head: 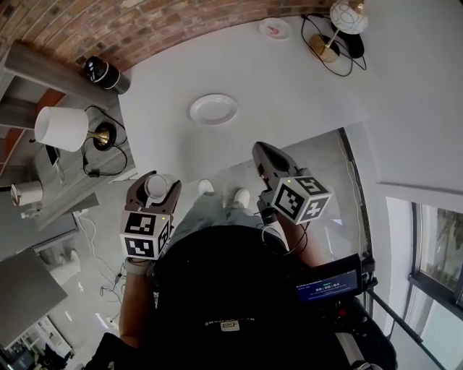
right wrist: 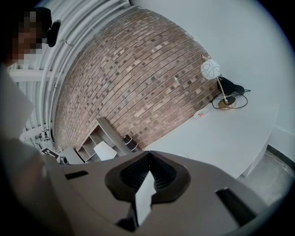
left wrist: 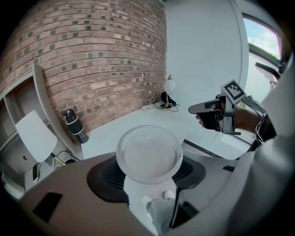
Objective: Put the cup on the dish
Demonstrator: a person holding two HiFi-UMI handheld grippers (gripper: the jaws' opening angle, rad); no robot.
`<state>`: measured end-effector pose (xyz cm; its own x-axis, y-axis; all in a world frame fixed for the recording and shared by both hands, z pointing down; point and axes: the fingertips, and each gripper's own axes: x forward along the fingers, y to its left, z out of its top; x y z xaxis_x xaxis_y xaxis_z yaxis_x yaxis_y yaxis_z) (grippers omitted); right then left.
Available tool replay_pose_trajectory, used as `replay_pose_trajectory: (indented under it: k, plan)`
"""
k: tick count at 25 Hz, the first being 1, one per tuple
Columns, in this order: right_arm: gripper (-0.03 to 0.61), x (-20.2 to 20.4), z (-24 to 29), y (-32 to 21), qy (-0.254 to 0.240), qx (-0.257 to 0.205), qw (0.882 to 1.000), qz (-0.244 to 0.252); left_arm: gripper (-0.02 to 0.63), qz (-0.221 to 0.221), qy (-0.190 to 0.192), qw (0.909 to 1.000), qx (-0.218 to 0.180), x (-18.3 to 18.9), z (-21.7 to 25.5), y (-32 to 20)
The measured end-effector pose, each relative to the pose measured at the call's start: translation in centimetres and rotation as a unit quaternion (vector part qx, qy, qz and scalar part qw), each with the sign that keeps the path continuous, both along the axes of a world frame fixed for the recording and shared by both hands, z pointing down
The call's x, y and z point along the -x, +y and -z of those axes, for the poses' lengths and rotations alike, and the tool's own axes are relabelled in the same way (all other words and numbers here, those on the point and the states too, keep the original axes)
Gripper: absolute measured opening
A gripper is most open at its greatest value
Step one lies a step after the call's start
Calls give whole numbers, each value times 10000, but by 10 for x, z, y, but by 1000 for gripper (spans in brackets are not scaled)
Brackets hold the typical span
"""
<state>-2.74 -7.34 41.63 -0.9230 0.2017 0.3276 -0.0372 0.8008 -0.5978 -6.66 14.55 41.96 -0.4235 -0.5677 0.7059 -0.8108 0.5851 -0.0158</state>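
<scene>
1. No words or numbers can be read in any view
2. Black-and-white square code markers, patterns rather than text, cover the left cube [head: 145, 235] on the left gripper [head: 153, 189] and the right cube [head: 300, 199] on the right gripper [head: 261, 150]
3. A small screen [head: 329, 287] at the person's waist shows pale digits, too blurred to read

A globe lamp [head: 349, 16] and black cylinder [head: 106, 74] stand on the white table [head: 289, 79] by the brick wall [head: 145, 25].

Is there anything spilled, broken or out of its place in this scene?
Nothing stands out. The cup is held in the left gripper, the dish lies flat and bare on the table, and the right gripper is shut and empty. No spill or damage shows.
</scene>
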Motion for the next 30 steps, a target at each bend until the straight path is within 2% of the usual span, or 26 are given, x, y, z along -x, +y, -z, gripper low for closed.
replay_pose_trajectory:
  k: [6,13,21,30]
  plan:
    - [3,-4,-5,-19,104,21,9995,-309,261,-320,104,9994,10,17,-8,-26]
    - [3,6,0,-39,108,81,9973,-715,261,-878,101,9961,-16,54,-10,-64]
    - [3,13,6,-55,160,-14,9930,-1174,261,-1543,143,9879,-17,86,-20,-112]
    - [3,-1,12,-71,275,-145,9854,-1674,261,-1982,285,9797,64,108,-46,-152]
